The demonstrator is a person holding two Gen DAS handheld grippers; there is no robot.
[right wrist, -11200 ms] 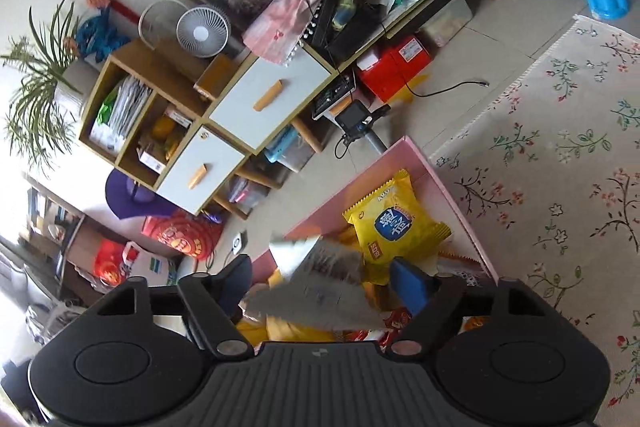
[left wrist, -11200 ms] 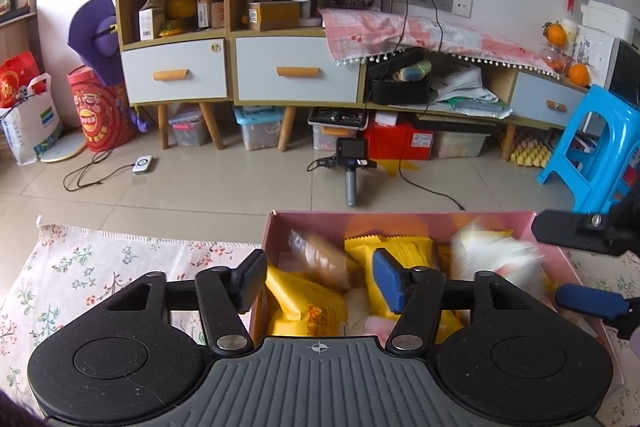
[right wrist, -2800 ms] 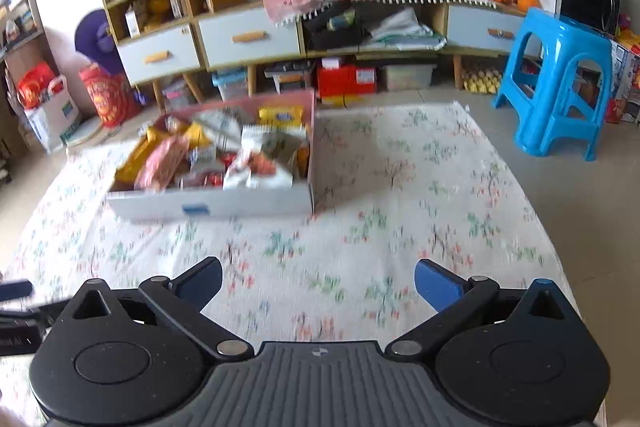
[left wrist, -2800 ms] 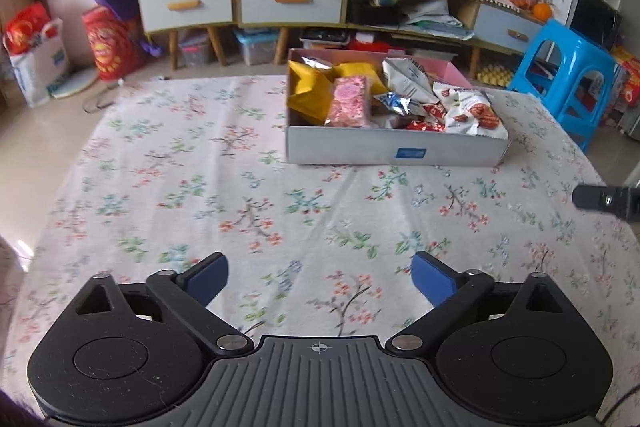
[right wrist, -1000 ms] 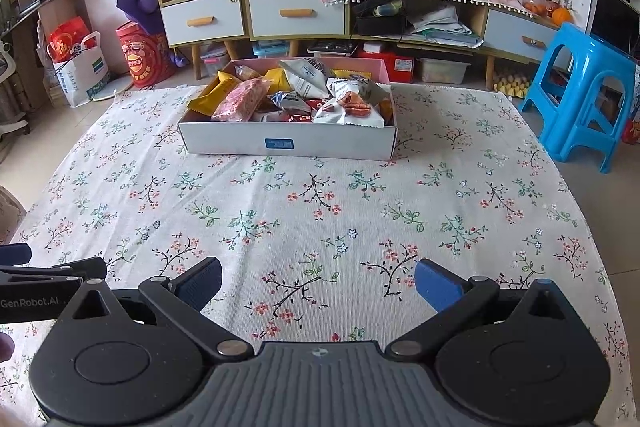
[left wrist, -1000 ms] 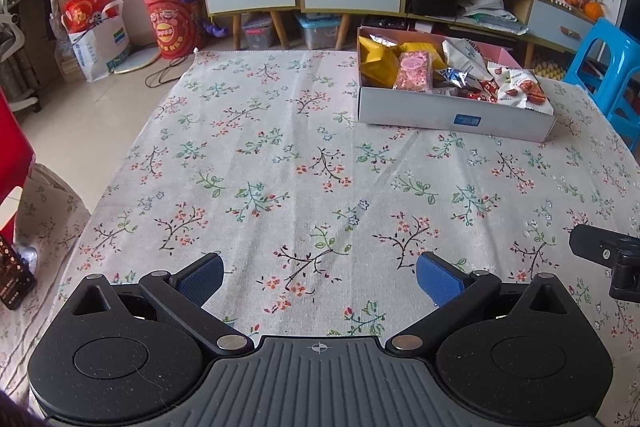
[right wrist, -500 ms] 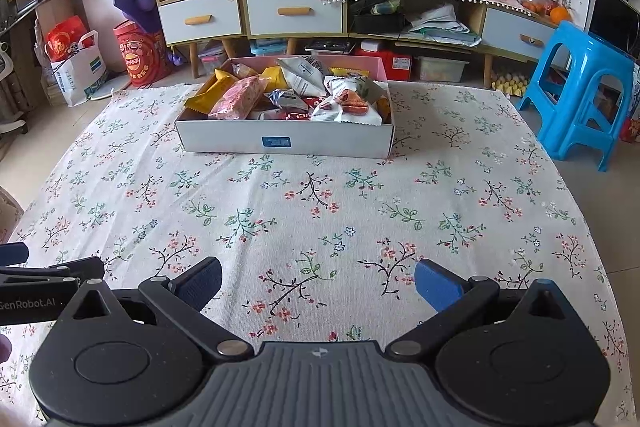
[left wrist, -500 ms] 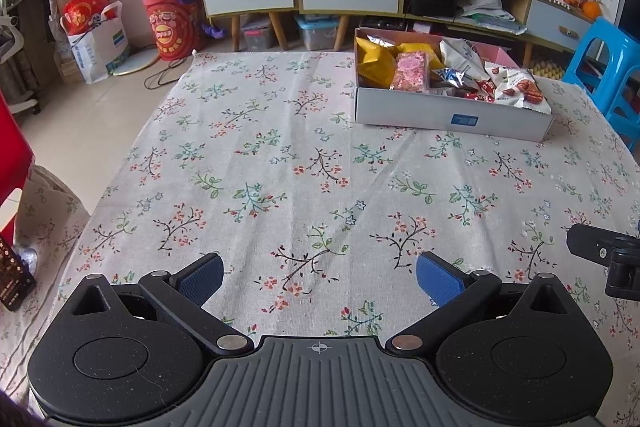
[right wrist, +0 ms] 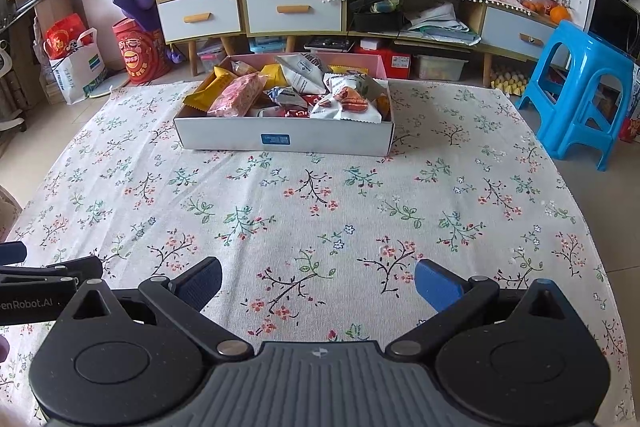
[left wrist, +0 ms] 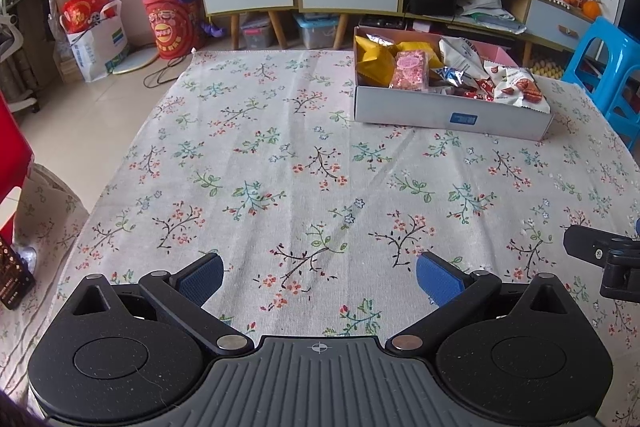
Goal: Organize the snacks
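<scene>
A shallow box [left wrist: 452,115] with grey outer walls and a pink inside stands at the far side of the floral tablecloth [left wrist: 304,179]. It holds several snack packets: yellow [left wrist: 374,61], pink [left wrist: 412,69], silver-white [left wrist: 456,53] and white with red nuts [left wrist: 516,89]. The box also shows in the right wrist view [right wrist: 284,139]. My left gripper [left wrist: 318,273] is open and empty, low over the near cloth. My right gripper [right wrist: 318,281] is open and empty, also over the near cloth, far from the box.
A blue plastic stool [right wrist: 580,87] stands right of the table. Cabinets with drawers [right wrist: 292,7] line the far wall. Bags and a red drum [left wrist: 170,23] sit on the floor at the left. A red object [left wrist: 10,151] is at the left edge.
Both grippers stay open near the table's front edge. The views have shifted very slightly; the box and snacks have not moved.
</scene>
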